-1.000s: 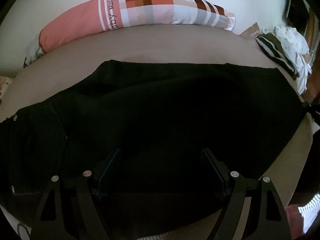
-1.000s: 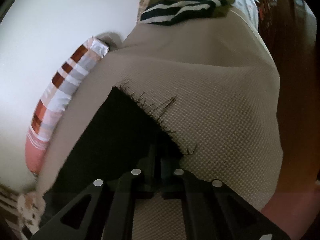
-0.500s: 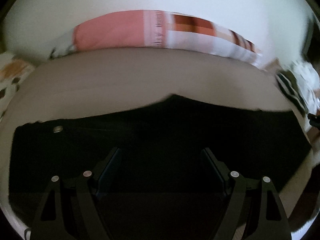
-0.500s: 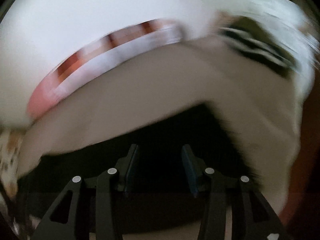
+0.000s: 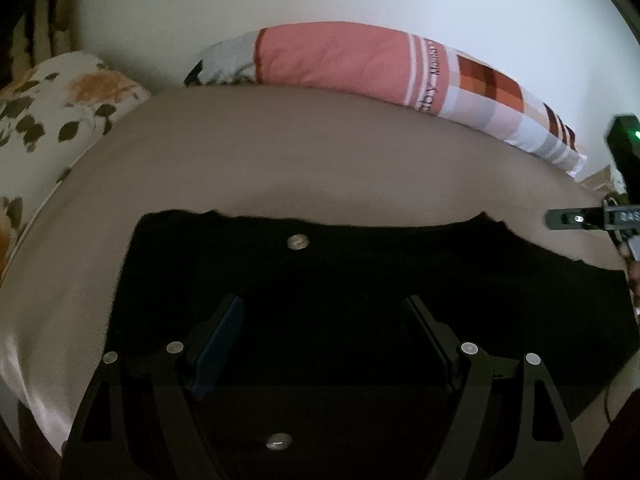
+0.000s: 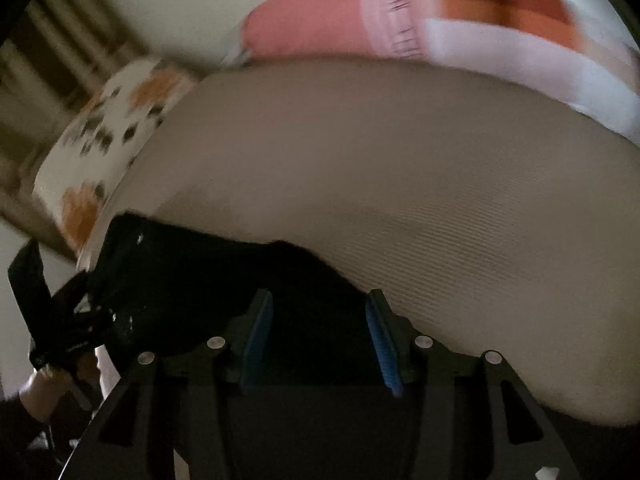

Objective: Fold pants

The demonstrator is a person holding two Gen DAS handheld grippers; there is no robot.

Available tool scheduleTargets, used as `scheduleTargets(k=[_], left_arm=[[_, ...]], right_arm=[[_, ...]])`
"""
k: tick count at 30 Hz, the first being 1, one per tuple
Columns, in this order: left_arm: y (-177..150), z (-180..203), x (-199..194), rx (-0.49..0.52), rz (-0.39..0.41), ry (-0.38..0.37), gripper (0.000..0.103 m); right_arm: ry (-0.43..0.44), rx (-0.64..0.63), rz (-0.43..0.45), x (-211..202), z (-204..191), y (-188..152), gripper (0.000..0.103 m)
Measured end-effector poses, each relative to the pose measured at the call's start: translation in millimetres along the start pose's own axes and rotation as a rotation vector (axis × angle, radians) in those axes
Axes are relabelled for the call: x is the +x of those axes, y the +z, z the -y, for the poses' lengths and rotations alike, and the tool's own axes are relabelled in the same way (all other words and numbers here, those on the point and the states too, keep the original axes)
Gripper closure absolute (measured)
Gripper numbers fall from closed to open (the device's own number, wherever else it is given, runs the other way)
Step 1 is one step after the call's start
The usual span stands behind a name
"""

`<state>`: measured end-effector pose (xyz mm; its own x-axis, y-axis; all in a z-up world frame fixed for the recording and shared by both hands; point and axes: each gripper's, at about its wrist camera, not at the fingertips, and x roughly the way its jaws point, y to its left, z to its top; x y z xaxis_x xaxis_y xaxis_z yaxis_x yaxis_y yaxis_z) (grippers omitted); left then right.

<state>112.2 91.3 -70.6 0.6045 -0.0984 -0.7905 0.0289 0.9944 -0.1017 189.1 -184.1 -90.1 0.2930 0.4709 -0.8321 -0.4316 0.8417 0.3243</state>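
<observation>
The black pants (image 5: 360,300) lie flat on the bed (image 5: 280,160), their long axis running left to right, directly under both grippers. The left gripper (image 5: 322,344) has wide fingers, holding nothing. The right gripper (image 6: 320,332) is half open, its jaws have just been opening, with nothing between them. Both hands seem equally near.

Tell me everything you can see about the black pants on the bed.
The black pants are dark, matte fabric, lying flat and folded into a wide band on the beige textured bedcover. A round metal button shows near the far edge, which looks slightly frayed. Neither gripper grips them; detail is lost in the dimness.
</observation>
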Motion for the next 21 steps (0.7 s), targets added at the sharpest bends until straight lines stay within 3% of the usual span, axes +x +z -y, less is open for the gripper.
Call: scheduleTargets(k=[6,8,11,14,18,21], left_arm=[[-9,-4,2,0.069,-0.007,-0.032,0.022],[-10,-4,4,0.083,-0.009,-0.034,0.022],[-10,-6,3,0.088,-0.006,-0.051,0.022],[-12,-11,4,0.086,-0.002,-0.077,0.022],[-15,-5,8,0.144,-0.004,-0.050,0.022],[-14,2,8,0.189,-0.020,-0.014,0.022]], right_arm=[[0.064,-0.124,-0.121,55,-28,25,0.057],[0.076,-0.153,-0.143,66,-33,29,0.090],[0.047,-0.172,-0.101,59,-32,33,0.095],[0.007,-0.165,-0.086,66,-28,31,0.096],[-0.009,-0.132,-0.067,74,-26,35,0.095],[-0.054,-0.122,-0.029,64,-29,34,0.070]])
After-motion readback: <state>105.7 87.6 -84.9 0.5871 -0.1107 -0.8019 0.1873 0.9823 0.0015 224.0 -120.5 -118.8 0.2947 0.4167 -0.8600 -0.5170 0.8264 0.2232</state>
